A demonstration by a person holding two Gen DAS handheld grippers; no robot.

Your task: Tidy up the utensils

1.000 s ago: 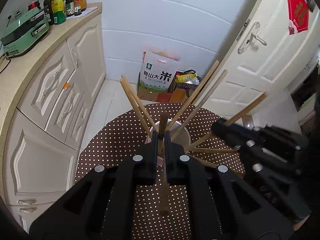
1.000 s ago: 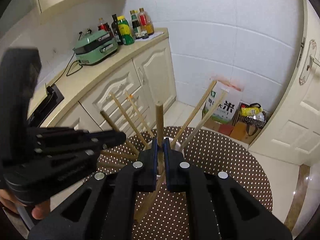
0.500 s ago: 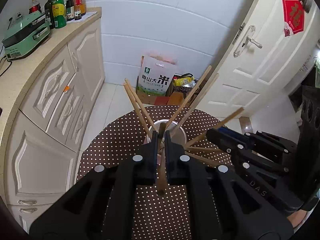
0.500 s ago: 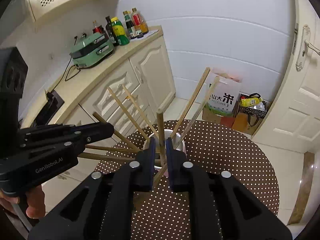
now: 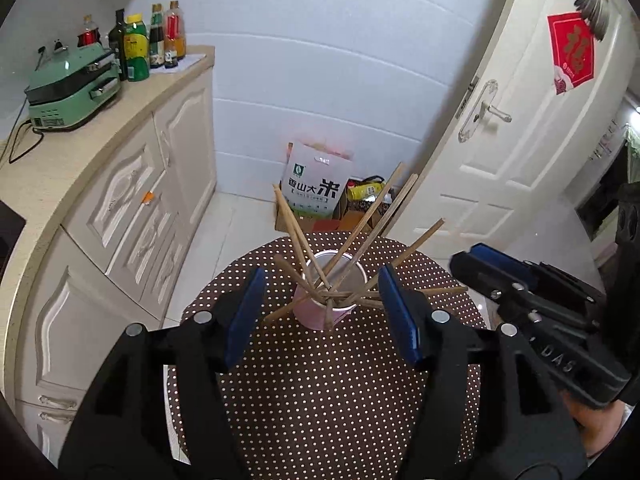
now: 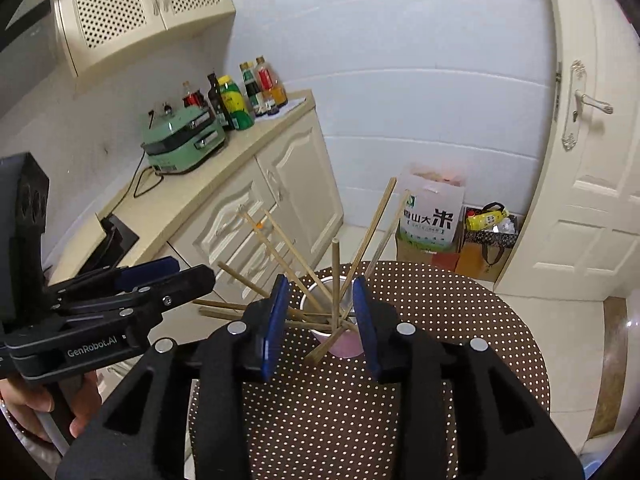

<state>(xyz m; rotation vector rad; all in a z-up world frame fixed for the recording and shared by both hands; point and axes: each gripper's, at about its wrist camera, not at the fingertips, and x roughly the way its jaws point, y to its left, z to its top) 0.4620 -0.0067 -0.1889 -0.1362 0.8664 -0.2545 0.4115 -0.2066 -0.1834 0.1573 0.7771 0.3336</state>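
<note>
A pink cup point(image 5: 308, 316) stands on the round table with the brown dotted cloth point(image 5: 320, 400). Several wooden chopsticks point(image 5: 353, 236) fan out of it. My left gripper point(image 5: 320, 280) hangs above the near side of the cup. Its jaws are opening wide, and no pad touches anything. My right gripper point(image 6: 320, 284) is also opening over the cup point(image 6: 348, 346). One upright chopstick point(image 6: 335, 264) shows in the gap beyond its pads, untouched. Each view shows the other gripper at its edge: the right gripper point(image 5: 468, 256) and the left gripper point(image 6: 188, 272).
A cream counter point(image 5: 60, 168) runs along the left, with a green appliance point(image 5: 72, 96) and bottles point(image 5: 152, 44) on it. On the floor behind the table are a rice bag point(image 5: 316, 188) and boxes. A white door point(image 5: 500, 152) stands at the right.
Both grippers were shut on a chopstick each. Both have opened, let the sticks drop into the cup, and drawn back and up from it.
</note>
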